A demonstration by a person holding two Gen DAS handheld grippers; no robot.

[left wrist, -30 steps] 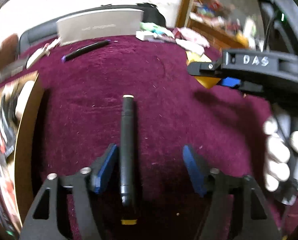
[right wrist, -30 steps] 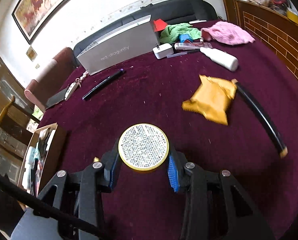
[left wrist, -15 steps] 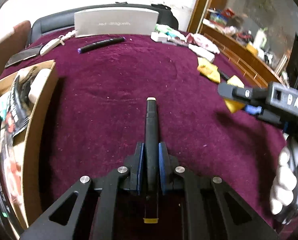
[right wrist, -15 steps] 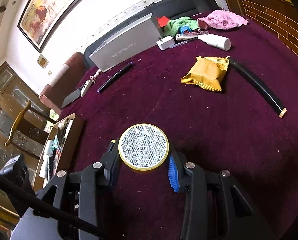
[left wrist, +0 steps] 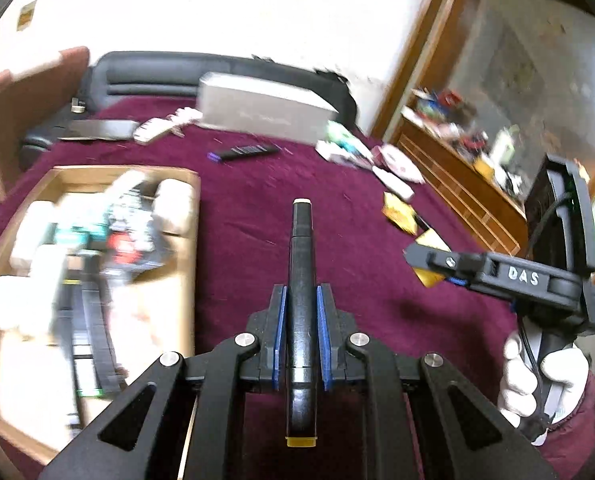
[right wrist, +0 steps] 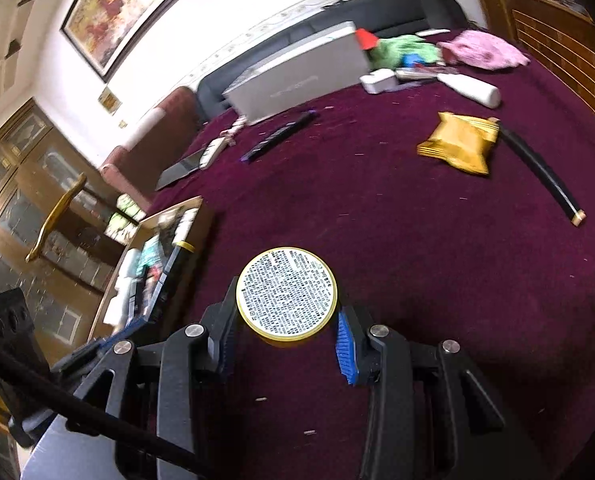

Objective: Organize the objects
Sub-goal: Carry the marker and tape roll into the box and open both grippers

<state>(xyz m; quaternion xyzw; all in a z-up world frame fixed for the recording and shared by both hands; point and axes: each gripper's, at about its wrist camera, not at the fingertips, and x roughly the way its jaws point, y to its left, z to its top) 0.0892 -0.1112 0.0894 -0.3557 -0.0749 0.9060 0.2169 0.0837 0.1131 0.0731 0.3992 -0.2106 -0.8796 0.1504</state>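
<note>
The left hand-held gripper [left wrist: 300, 332] has its two blue-padded fingers [left wrist: 280, 332] drawn close together, pressed against either side of a black marker [left wrist: 300, 280] that runs lengthwise between them. The right hand-held gripper [right wrist: 285, 340] has its fingers spread wider, clamped on the sides of a round yellow-rimmed tin [right wrist: 286, 293] (its printed face turned toward the camera). In the left wrist view the right hand-held gripper shows side-on, raised above the bench, with a white-gloved right hand [left wrist: 537, 384] wrapped around its handle.
</note>
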